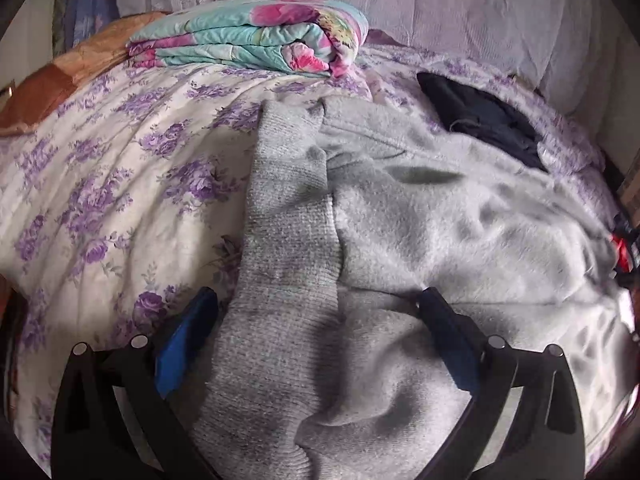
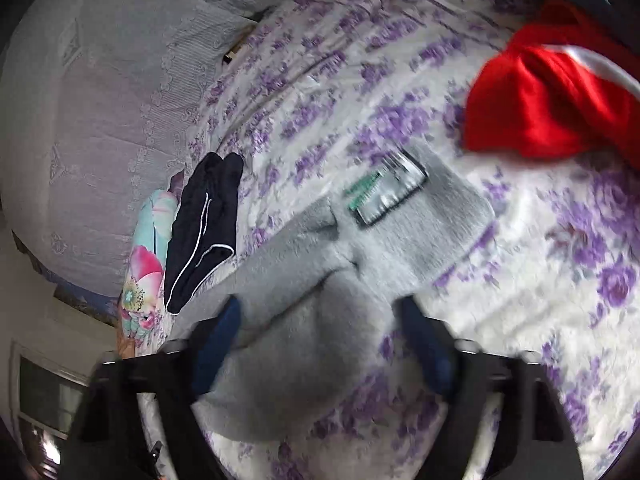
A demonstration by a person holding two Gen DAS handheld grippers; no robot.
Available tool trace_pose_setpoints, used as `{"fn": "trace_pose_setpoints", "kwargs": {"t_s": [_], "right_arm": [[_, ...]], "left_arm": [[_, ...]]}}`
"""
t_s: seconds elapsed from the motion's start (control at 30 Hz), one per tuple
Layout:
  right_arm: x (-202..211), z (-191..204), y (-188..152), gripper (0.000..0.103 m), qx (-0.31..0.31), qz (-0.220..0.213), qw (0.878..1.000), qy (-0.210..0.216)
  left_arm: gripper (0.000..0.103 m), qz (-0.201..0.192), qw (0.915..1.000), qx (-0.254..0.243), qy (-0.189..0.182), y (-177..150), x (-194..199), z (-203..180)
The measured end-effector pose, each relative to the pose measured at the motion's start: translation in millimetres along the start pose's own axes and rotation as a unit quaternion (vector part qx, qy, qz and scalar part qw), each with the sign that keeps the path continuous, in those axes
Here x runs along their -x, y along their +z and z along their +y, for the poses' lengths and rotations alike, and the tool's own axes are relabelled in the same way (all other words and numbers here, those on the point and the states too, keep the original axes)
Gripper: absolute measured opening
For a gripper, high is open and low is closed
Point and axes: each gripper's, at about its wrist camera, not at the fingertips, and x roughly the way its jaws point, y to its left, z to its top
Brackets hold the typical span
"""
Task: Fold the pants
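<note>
Left wrist view looks down over a bed covered by a white bedspread [image 1: 100,184] printed with purple flowers. Grey fleece pants [image 1: 400,232] lie rumpled across the near and right part of the bed, inside out by the look of the fluffy surface. A ribbed knit band [image 1: 288,216], probably the waistband or a cuff, runs from near to far through the middle. The left gripper [image 1: 316,312] hangs tilted downward over the near end of that band, its blue-padded fingers [image 1: 188,332] spread wide on either side of the cloth and pressing on nothing. Farther off sit a folded floral quilt [image 1: 248,36] and a dark garment [image 1: 480,120].

Right wrist view is blurred and strongly tilted. The right gripper [image 2: 320,312] has a thick fold of the grey pants [image 2: 304,340] between its fingers, with a sewn label [image 2: 386,188] showing farther along. Whether the pads are pinching the cloth I cannot tell. A red garment [image 2: 540,100] lies at the far right.

The pants look soft, thick and light. They should drape and bunch readily, and the fleece should cling to itself rather than slide. The ribbed band looks like the firmest place to take hold, since the knit is denser and keeps a straight edge.
</note>
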Motion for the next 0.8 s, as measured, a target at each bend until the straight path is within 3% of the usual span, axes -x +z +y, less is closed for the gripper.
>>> {"fn": "trace_pose_setpoints", "kwargs": {"t_s": [0.03, 0.1, 0.13, 0.23, 0.27, 0.3, 0.37, 0.43, 0.47, 0.53, 0.6, 0.73, 0.8], "right_arm": [[7, 9, 5, 0.01, 0.037, -0.019, 0.999, -0.012], [30, 20, 14, 0.01, 0.104, -0.08, 0.991, -0.038], [31, 14, 21, 0.01, 0.11, -0.084, 0.989, -0.055], [-12, -34, 31, 0.012, 0.064, -0.005, 0.992, -0.108], [-12, -42, 30, 0.013, 0.058, -0.019, 0.995, -0.082], [-9, -46, 29, 0.015, 0.046, -0.015, 0.996, -0.071], [1, -48, 28, 0.032, 0.023, -0.017, 0.998, -0.048], [18, -44, 24, 0.047, 0.014, -0.032, 0.998, -0.056], [31, -41, 20, 0.049, 0.016, -0.048, 0.996, -0.07], [59, -23, 11, 0.049, 0.051, -0.091, 0.99, -0.094], [70, 8, 4, 0.05, 0.114, -0.108, 0.982, -0.106], [38, 81, -22, 0.05, 0.226, -0.058, 0.97, -0.073], [8, 116, -43, 0.05, 0.265, -0.018, 0.963, -0.052]], "left_arm": [[0.098, 0.002, 0.9998, -0.015, 0.017, 0, -2, -4], [0.098, 0.001, 0.9994, -0.023, 0.028, -2, -1, -6], [0.099, 0.003, 0.9995, -0.019, 0.025, -2, -1, -4], [0.099, 0.01, 0.9999, -0.009, 0.004, 0, -2, 1], [0.099, 0.01, 0.9999, -0.009, 0.005, 0, -2, 1], [0.099, 0.009, 0.9999, -0.011, 0.006, 1, -3, 1], [0.099, 0.009, 0.9998, -0.014, 0.01, 1, -4, 0], [0.099, 0.0, 0.9999, -0.012, 0.001, 0, 1, 1], [0.098, -0.013, 0.9998, -0.01, -0.011, 0, 8, 1], [0.098, -0.036, 0.9979, -0.01, -0.052, 2, 24, 0], [0.098, -0.06, 0.9965, -0.013, -0.057, 9, 38, -10], [0.098, -0.074, 0.995, -0.05, -0.045, 42, 36, -47], [0.098, -0.087, 0.9944, -0.059, -0.007, 58, 30, -67]]}}
